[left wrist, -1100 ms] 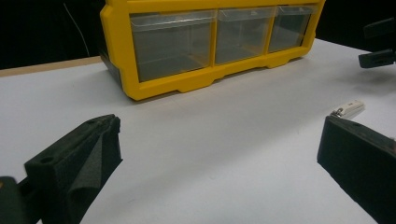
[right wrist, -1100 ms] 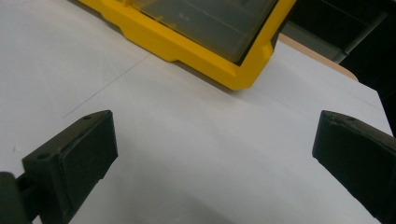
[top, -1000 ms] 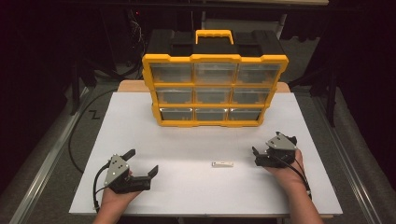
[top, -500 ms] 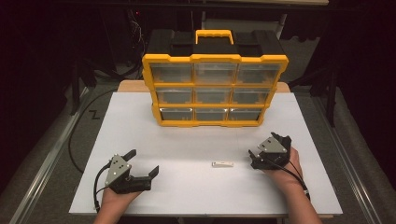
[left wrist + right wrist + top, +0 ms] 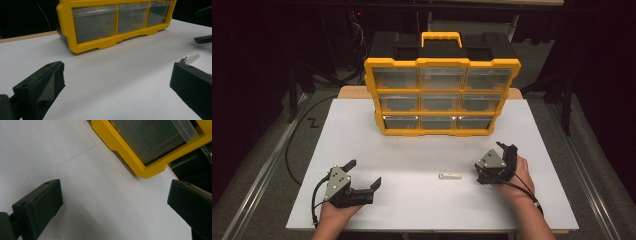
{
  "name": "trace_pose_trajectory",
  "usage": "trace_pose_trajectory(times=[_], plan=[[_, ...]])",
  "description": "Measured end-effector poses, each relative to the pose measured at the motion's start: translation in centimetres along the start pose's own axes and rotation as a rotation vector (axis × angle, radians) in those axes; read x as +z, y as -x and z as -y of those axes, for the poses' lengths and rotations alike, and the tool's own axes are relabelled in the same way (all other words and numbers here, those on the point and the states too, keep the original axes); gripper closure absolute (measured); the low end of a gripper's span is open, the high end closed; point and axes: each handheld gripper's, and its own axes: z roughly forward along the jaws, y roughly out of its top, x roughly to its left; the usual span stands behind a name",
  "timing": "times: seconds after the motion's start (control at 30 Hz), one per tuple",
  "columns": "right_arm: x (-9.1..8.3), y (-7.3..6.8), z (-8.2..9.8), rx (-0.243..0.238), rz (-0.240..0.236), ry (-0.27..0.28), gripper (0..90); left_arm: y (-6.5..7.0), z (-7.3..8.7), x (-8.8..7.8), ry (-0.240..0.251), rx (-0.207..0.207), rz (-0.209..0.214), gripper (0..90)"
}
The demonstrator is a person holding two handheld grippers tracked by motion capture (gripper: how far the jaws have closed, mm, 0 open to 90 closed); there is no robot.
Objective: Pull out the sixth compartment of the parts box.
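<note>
A small white and silver clip-like object lies flat on the white tabletop; it is also at the right of the left gripper view. My left gripper rests at the front left, open and empty, aimed towards the organizer. My right gripper sits just right of the small object, rolled over to one side, open with nothing between its jaws. Its jaws also appear at the far right of the left gripper view.
A yellow organizer with clear drawers and a black top stands at the back of the table; its bottom right corner is in the right gripper view. Cables trail off the left edge. Darkness surrounds the table.
My right gripper has moved left and slightly nearer, towards the small object, and rolled over. The left gripper and the object have stayed put.
</note>
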Motion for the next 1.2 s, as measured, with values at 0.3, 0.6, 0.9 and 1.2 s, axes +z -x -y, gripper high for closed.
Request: trace_pose_trajectory(times=[0.3,0.6,0.9,1.2], plan=[[-0.5,-0.7,-0.9,-0.139,0.050,-0.005,1.2,0.1,0.0,0.0,-0.008,0.011,-0.003,0.3],[-0.7,-1.4,-1.4,-0.223,0.077,-0.003,1.2,0.1,0.1,-0.1,-0.010,0.016,-0.004,0.3],[-1.0,-1.9,-1.8,-0.305,0.117,-0.020,1.1,0.1,0.1,0.0,-0.010,0.027,-0.004,0.3],[-1.0,-2.0,-1.8,-0.394,0.137,-0.039,1.1,0.1,0.1,-0.1,-0.006,0.038,-0.004,0.3]])
